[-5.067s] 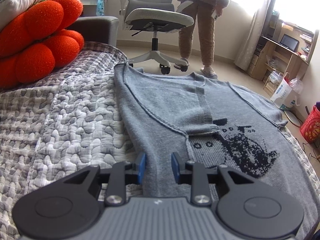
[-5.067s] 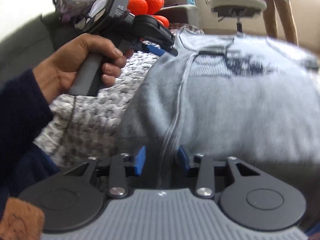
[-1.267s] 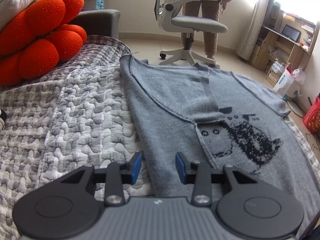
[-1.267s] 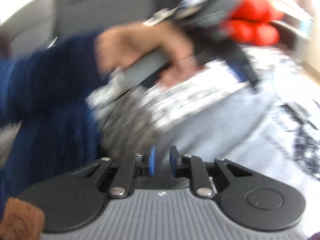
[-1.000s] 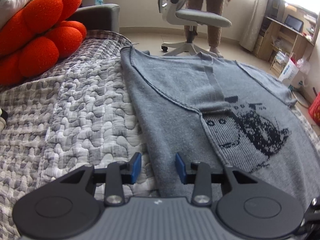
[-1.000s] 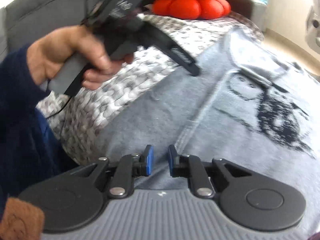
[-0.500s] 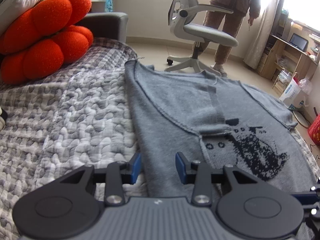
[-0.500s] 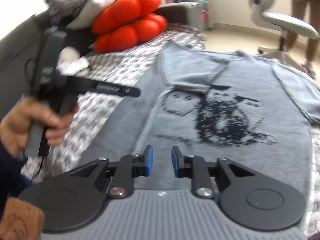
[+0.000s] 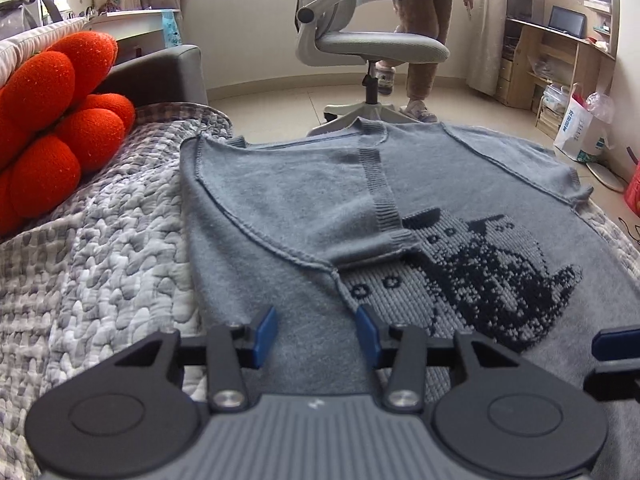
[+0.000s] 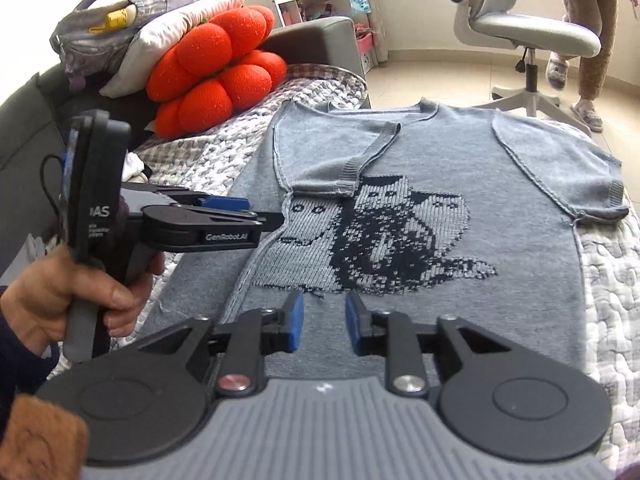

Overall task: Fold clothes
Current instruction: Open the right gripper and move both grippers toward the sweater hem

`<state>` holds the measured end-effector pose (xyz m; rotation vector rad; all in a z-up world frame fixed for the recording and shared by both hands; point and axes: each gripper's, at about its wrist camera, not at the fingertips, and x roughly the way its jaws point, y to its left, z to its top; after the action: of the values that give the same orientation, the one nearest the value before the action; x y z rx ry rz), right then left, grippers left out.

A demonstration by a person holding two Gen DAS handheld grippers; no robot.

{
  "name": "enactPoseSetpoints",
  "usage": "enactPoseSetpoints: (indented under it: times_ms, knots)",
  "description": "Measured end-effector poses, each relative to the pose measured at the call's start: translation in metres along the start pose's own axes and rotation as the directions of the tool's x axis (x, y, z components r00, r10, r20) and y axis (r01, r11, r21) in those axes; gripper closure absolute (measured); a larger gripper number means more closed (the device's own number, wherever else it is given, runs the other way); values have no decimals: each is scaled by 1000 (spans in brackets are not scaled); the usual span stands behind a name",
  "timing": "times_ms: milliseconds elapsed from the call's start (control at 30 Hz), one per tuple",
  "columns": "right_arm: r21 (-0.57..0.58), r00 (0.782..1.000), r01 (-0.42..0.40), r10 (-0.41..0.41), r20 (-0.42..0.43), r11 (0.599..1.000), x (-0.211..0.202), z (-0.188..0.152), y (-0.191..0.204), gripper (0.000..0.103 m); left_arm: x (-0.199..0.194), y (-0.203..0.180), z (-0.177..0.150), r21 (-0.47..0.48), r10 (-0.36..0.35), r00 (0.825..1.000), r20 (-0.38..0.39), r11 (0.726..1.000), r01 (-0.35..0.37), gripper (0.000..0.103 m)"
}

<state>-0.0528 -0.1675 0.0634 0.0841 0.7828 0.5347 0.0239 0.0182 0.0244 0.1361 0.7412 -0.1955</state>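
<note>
A grey knit sweater (image 9: 280,208) with a dark cat picture (image 10: 384,236) lies flat on the quilted bed cover (image 9: 100,248). Its left sleeve (image 10: 336,160) is folded in over the chest; the right sleeve (image 10: 592,184) lies out to the side. My left gripper (image 9: 316,330) is open and empty above the sweater's near left part. My right gripper (image 10: 323,322) is open and empty above the sweater's hem. The left gripper also shows in the right wrist view (image 10: 224,216), held in a hand at the sweater's left edge.
An orange flower cushion (image 9: 52,128) sits at the left on the sofa. A grey office chair (image 9: 372,44) and a standing person (image 9: 428,20) are beyond the bed's far end. A wooden desk (image 9: 560,64) and bags stand at the right.
My right gripper has swung round from the left side to face the sweater square-on from the hem, with its jaws slightly wider. My left gripper dropped lower over the sweater.
</note>
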Motion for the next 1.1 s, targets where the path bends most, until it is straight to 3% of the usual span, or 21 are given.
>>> enactPoseSetpoints:
  times_ms: [333,467,667,733,867,1000,1100]
  knots:
    - [49,999,-19,18,28,999,-13,-2,-26,68,21,5,20,-143,-39,999,-4,989,38,58]
    - [78,999,-18,16,35,997,-17,-4,-42,68,33,-14,23,-78,-7,1000,-12,997,6,54]
    - [181,997,24,-36,63,983,-21,1,-77,68,30,-7,34,-150,-33,999,28,988,37,54]
    - [235,993,46,-70,94,971,-25,6,-94,64,31,-4,37,-177,-44,998,46,983,52,54]
    - [392,979,87,-151,135,916,-28,16,-139,59,43,0,38,-212,-64,997,34,975,69,54]
    - [587,967,92,-213,141,804,-25,27,-198,59,51,0,40,-220,-90,996,28,971,94,53]
    - [668,971,76,-207,119,740,-16,32,-231,58,53,8,44,-274,-126,991,46,952,134,53]
